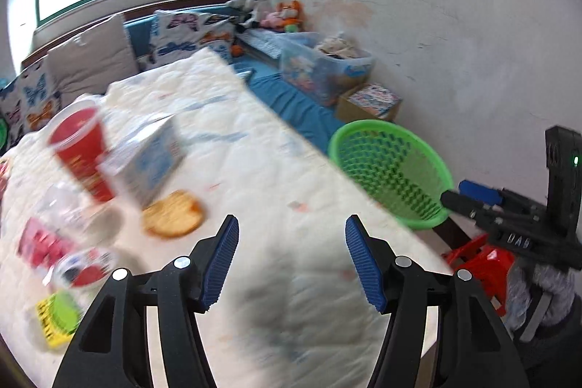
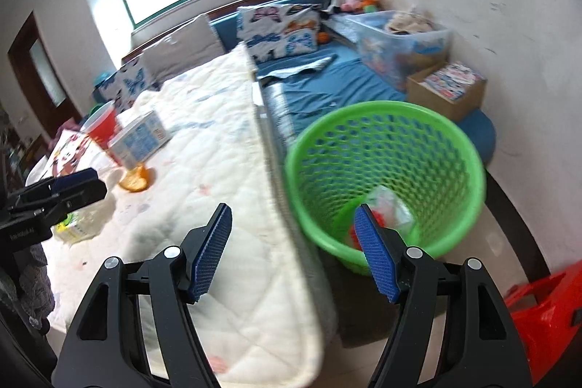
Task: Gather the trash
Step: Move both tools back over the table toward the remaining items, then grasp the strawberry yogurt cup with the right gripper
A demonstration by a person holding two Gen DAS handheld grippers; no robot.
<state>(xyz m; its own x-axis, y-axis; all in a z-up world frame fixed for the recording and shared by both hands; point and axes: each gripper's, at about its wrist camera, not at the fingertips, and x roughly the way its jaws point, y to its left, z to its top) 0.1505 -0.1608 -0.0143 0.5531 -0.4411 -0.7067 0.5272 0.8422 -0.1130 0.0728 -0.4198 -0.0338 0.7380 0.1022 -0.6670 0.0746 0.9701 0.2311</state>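
My left gripper (image 1: 291, 228) hangs open and empty over the white quilt (image 1: 254, 170). Blurred trash lies on the quilt to its left: a red cup (image 1: 82, 151), a blue-and-white carton (image 1: 152, 162), an orange round piece (image 1: 172, 215), a clear plastic bottle (image 1: 62, 206), a pink wrapper (image 1: 40, 242) and a yellow-green packet (image 1: 58, 319). The green mesh basket (image 2: 385, 170) stands on the floor beside the bed, with a clear wrapper (image 2: 389, 206) inside. My right gripper (image 2: 293, 213) is open and empty above the mattress edge, just left of the basket.
Pillows (image 2: 280, 31) line the headboard. A clear storage bin (image 2: 400, 42) and a cardboard box (image 2: 447, 90) sit on the blue sheet by the wall. Something red of plastic (image 2: 545, 315) lies on the floor at the right.
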